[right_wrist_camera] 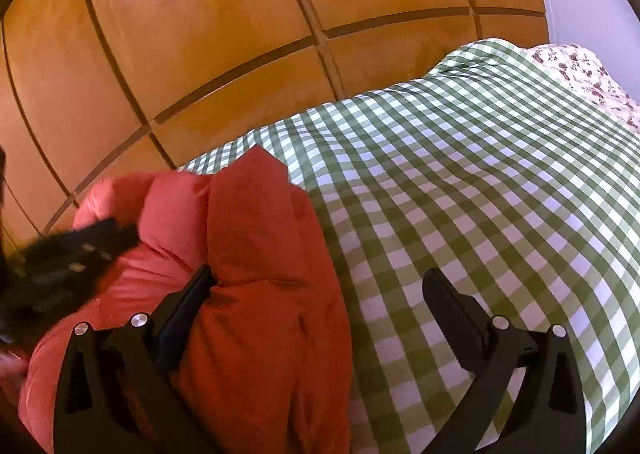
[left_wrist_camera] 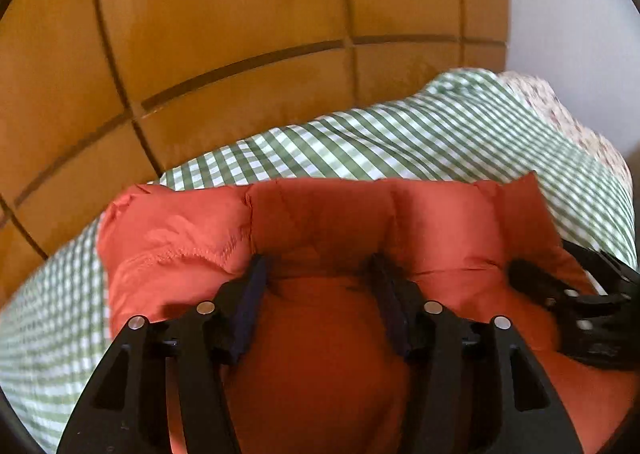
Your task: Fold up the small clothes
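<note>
The left hand-held gripper (left_wrist_camera: 318,274) angles down into a puffy orange-red quilted garment (left_wrist_camera: 320,221), its jaws partly apart with padded fabric bulging between them. The right hand-held gripper (right_wrist_camera: 320,286) stands wide apart, one finger pressed against the garment's fold, the other over the green-and-white checked bedcover (right_wrist_camera: 480,173) on which the garment lies. Behind is a tan panelled wooden wardrobe (right_wrist_camera: 200,33). The garment's lower part is cut off.
</note>
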Available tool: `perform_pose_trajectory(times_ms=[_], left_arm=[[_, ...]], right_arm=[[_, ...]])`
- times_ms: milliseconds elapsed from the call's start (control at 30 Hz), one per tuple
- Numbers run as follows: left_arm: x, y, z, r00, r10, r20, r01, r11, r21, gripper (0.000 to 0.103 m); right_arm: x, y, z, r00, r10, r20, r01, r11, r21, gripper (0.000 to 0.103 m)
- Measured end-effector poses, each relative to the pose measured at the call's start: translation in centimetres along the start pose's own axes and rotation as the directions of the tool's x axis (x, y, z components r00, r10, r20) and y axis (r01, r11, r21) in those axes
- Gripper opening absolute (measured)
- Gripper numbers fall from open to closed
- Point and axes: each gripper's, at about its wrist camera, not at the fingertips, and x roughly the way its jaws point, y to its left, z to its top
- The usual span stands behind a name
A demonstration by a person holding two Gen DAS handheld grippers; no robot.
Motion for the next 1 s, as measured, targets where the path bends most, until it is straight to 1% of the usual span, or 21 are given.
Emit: perform_pose_trajectory(times_ms=[67,100,200,267,300,333,367,433,500,533,567,600,633,700,767,800,833,867,900,933,1000], left_arm=[[0.9,0.2,-0.2,1.0,0.017,0.017,-0.016,0.999,-0.033,0.054],[1.2,0.1,-0.6,0.999,0.04,0.022,-0.04,0.999,-0.034,0.054],[1.2,-0.7,-1.5,0.996,0.075,0.039,-0.075,0.997,-0.008,0.054],[0.8,-1.0,-1.8,0.994,0.096,0.053,-0.097,0.995,0.015,0.055],[0.9,-1.1,-1.8,0.993,0.103,0.058,-0.105,0.994,0.022,0.056],[0.9,-1.2,-1.9,0.992,0.108,0.064,-0.11,0.994,0.027,0.056],[0.5,-1.2,-1.9,0.992,0.11,0.067,-0.112,0.993,0.028,0.058],[-0.8,-1.0,-2.1,0.993,0.1,0.066,-0.101,0.995,0.019,0.06],[-2.4,-0.8,-2.3,0.996,0.066,0.063,-0.066,0.998,0.006,0.062],[-3.4,-0.6,-2.6,0.996,0.053,0.067,-0.053,0.999,-0.006,0.064],[-4.3,-0.4,-2.9,0.997,0.037,0.074,-0.036,0.999,-0.018,0.071],[-5.8,-0.2,-3.7,0.996,0.003,0.09,0.001,0.999,-0.04,0.077],[-7.1,-0.2,-4.5,0.994,-0.018,0.109,0.023,0.998,-0.053,0.078],[-8.2,-0.9,-6.3,0.993,-0.035,0.109,0.039,0.999,-0.03,0.079],[-7.7,-2.0,-8.0,0.995,-0.013,0.101,0.012,1.0,0.008,0.08],[-7.4,-2.3,-8.5,0.994,-0.008,0.107,0.007,1.0,0.011,0.08],[-7.1,-2.6,-8.9,0.992,-0.002,0.123,0.001,1.0,0.012,0.08],[-6.7,-2.9,-9.1,0.991,0.006,0.134,-0.008,1.0,0.017,0.082],[-6.1,-3.2,-9.1,0.991,0.019,0.132,-0.022,1.0,0.022,0.083],[-5.8,-3.3,-9.1,0.992,0.021,0.127,-0.024,1.0,0.02,0.083],[-5.6,-3.3,-9.0,0.994,0.018,0.112,-0.02,1.0,0.018,0.084]], right_arm=[[0.8,0.1,0.6,1.0,-0.005,-0.015,0.005,1.0,-0.014,0.101],[1.2,0.2,1.0,1.0,-0.008,-0.03,0.007,1.0,-0.027,0.101],[0.7,0.4,1.4,0.998,-0.026,-0.05,0.023,0.998,-0.064,0.101],[-1.8,0.6,1.6,0.997,-0.076,-0.022,0.075,0.996,-0.052,0.101],[-4.2,0.8,1.5,0.996,-0.085,0.027,0.086,0.995,-0.045,0.101],[-6.0,1.0,1.3,0.995,-0.075,0.062,0.078,0.996,-0.048,0.101],[-7.1,1.2,1.2,0.995,-0.062,0.076,0.066,0.996,-0.052,0.101],[-9.5,1.9,0.2,0.996,-0.042,0.08,0.049,0.995,-0.087,0.101],[-10.5,2.7,-1.0,0.996,-0.056,0.07,0.065,0.989,-0.133,0.101],[-10.6,3.0,-1.7,0.996,-0.066,0.052,0.073,0.985,-0.155,0.101],[-10.3,3.0,-2.3,0.996,-0.085,0.039,0.091,0.981,-0.17,0.101],[-9.8,2.8,-2.9,0.992,-0.118,0.032,0.122,0.975,-0.184,0.101],[-9.0,2.2,-3.6,0.987,-0.158,0.018,0.159,0.969,-0.188,0.101],[-7.9,0.9,-4.1,0.984,-0.177,0.003,0.176,0.972,-0.158,0.101],[-5.9,-0.7,-4.9,0.973,-0.23,0.009,0.229,0.964,-0.136,0.101],[-5.1,-1.4,-5.2,0.977,-0.212,0.009,0.211,0.969,-0.125,0.101],[-4.2,-2.4,-5.5,0.984,-0.179,-0.017,0.177,0.981,-0.078,0.101],[-3.7,-3.3,-5.6,0.989,-0.142,-0.051,0.142,0.99,-0.001,0.101],[-3.6,-3.7,-5.6,0.99,-0.129,-0.065,0.131,0.991,0.037,0.101],[-3.6,-3.6,-5.6,0.988,-0.138,-0.066,0.141,0.989,0.038,0.101],[-3.8,-2.9,-5.6,0.984,-0.172,-0.042,0.171,0.985,-0.02,0.101]])
